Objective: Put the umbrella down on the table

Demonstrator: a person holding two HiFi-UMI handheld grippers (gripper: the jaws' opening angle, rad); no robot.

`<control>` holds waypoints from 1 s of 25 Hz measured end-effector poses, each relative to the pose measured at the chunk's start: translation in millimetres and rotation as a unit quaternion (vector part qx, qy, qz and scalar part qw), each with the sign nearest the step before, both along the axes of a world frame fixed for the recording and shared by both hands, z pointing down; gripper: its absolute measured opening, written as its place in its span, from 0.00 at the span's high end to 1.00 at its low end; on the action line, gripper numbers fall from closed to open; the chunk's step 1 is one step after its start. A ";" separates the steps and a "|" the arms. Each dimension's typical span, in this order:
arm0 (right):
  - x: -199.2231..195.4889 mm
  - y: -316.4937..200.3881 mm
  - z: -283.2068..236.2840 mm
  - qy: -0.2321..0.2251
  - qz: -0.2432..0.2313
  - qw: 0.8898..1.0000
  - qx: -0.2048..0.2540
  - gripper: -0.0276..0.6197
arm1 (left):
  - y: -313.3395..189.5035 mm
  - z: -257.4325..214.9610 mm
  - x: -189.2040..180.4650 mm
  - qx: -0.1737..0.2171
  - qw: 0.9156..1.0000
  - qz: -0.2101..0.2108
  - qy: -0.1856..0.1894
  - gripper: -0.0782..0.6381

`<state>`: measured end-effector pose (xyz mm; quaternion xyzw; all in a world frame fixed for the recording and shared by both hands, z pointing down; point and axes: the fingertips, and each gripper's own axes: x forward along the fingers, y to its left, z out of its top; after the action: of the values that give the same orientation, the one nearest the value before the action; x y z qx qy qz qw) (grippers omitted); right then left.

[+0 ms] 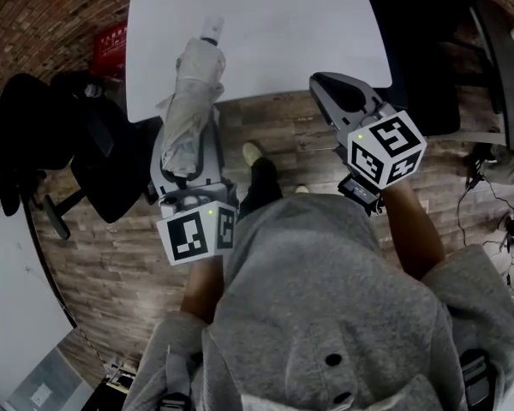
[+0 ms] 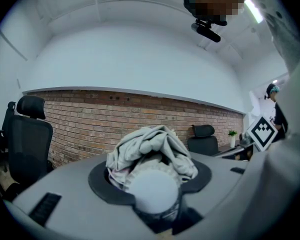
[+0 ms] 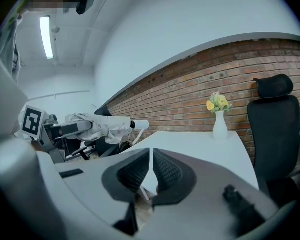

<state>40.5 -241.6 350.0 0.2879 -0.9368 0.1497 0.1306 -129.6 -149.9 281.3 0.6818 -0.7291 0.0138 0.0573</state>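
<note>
A folded pale grey umbrella point(image 1: 191, 101) lies along my left gripper point(image 1: 187, 144), whose jaws are shut on its bunched fabric. Its white end point(image 1: 211, 31) reaches over the near edge of the white table point(image 1: 274, 24), above the surface. In the left gripper view the umbrella point(image 2: 152, 151) fills the space between the jaws, a round white end nearest the camera. My right gripper point(image 1: 323, 82) hovers at the table's near edge, to the right of the umbrella, shut with nothing in it. In the right gripper view the closed pads point(image 3: 135, 173) show, with the umbrella point(image 3: 102, 125) far to the left.
A white vase of yellow flowers point(image 3: 219, 119) stands on the table point(image 3: 200, 149) near the brick wall. Black office chairs sit at the left point(image 1: 86, 161) and beyond the table's right side point(image 3: 275, 129). A red object point(image 1: 110, 45) lies by the table's left edge. The floor is wooden.
</note>
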 end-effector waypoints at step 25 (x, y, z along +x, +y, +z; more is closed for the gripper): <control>-93.0 -62.0 -1.0 0.021 0.008 1.000 0.004 0.90 | -63.2 36.4 -97.3 -0.031 0.999 0.002 0.020 0.58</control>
<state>-52.5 -303.6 349.0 0.2989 -0.9321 0.1412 0.1479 -226.9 -213.1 317.8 0.6814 -0.7256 0.0232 0.0928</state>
